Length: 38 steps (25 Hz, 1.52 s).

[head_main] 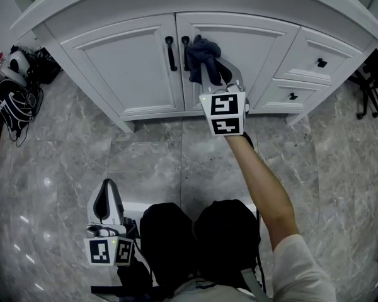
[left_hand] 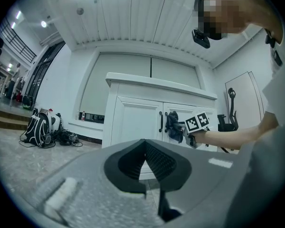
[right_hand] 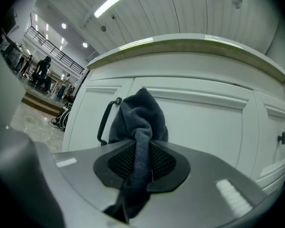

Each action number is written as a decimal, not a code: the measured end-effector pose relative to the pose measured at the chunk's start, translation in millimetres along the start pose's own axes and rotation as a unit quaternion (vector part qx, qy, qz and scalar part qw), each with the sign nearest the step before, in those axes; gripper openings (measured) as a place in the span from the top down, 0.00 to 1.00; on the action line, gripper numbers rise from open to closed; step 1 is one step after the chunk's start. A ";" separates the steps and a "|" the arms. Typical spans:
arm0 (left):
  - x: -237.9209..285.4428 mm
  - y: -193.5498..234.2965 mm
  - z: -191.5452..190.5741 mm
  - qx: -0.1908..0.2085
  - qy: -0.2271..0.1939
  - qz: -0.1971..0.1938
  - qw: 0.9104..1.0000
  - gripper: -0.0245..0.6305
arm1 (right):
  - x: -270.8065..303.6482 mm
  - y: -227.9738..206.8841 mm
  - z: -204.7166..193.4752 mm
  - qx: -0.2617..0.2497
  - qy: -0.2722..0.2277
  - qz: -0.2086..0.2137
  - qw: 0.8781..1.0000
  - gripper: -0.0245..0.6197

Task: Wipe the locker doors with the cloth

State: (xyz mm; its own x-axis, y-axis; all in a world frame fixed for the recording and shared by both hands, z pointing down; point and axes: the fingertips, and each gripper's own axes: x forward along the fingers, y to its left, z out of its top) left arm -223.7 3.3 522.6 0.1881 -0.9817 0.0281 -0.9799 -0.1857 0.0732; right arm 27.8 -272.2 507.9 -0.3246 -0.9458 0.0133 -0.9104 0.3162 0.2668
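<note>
Two tongs: your right gripper clamps the cloth at the upper left corner of the right door to wipe; your left gripper, jaws together, hangs clear.

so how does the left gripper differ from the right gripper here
The right gripper is shut on a dark grey fleece cloth; the left gripper is shut on nothing. The right gripper is held out at the white panelled cabinet door, near its black handle; the left gripper hangs low over the grey marble floor, away from the doors. Both carry marker cubes.
</note>
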 end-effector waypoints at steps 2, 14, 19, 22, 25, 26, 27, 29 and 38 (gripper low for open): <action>-0.3 0.5 -0.7 0.000 0.001 0.000 1.000 0.96 | 0.4 3.6 -9.8 -0.003 0.007 0.004 1.000 0.85; 3.7 -9.3 3.3 0.004 0.000 -0.004 1.000 0.96 | -10.5 -19.2 -36.6 -0.035 0.038 -0.001 0.999 0.85; 7.7 -18.8 2.8 0.007 0.003 -0.011 1.000 0.96 | -21.9 -49.2 -46.6 -0.049 0.047 -0.018 0.998 0.85; 9.4 -24.7 2.8 0.009 0.005 -0.015 1.000 0.96 | -29.3 -67.1 -51.5 -0.062 0.051 -0.027 0.996 0.85; 11.2 -29.6 3.5 0.011 0.005 -0.018 1.000 0.96 | -36.7 -86.8 -56.1 -0.073 0.055 -0.039 0.995 0.85; 11.6 -30.6 3.8 0.012 0.006 -0.018 1.000 0.96 | -39.0 -93.6 -57.1 -0.075 0.055 -0.043 0.995 0.85; 11.9 -31.6 4.0 0.013 0.007 -0.019 1.000 0.96 | -41.4 -100.4 -58.3 -0.076 0.056 -0.047 0.994 0.85; 12.3 -34.6 4.5 0.015 0.006 -0.021 1.000 0.96 | -46.9 -113.7 -62.0 -0.076 0.061 -0.056 0.994 0.85; 10.8 -40.8 3.8 0.019 0.008 -0.023 1.000 0.96 | -57.3 -132.7 -77.0 -0.080 0.065 -0.072 0.992 0.85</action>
State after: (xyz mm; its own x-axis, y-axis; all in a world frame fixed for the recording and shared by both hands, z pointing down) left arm -181.9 0.1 516.2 0.2347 -0.9712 0.0417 -0.9717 -0.2332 0.0376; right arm 187.0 -265.8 545.9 -0.1482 -0.9853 0.0854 -0.8892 0.1705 0.4246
